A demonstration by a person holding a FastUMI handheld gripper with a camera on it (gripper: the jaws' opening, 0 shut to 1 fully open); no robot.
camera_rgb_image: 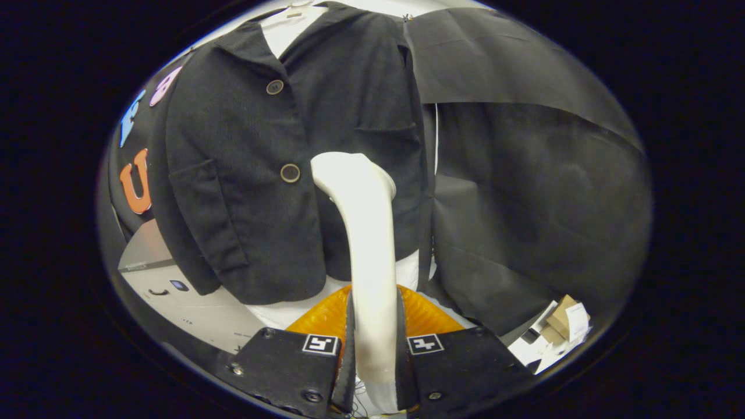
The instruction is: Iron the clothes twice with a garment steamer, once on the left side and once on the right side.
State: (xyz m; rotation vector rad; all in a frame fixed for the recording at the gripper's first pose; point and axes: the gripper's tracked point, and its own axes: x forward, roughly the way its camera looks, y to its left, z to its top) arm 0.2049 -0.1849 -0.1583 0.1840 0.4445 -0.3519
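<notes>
Tongs [372,343] clamp white steamer [364,233] against dark buttoned jacket [256,174].

Black cloth wall [524,192] hangs behind; small cardboard boxes [561,326] lie below it.

Looks like a makeshift recording booth: black cloth walls [524,192], cardboard boxes [561,320] dumped in the corner.

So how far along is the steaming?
Done: the gripper is shut on the steamer, both fingers pressing its handle. In hand: the steamer head sits at the jacket front, beside the lower button. Left: I can't tell whether either side's pass is finished.
</notes>
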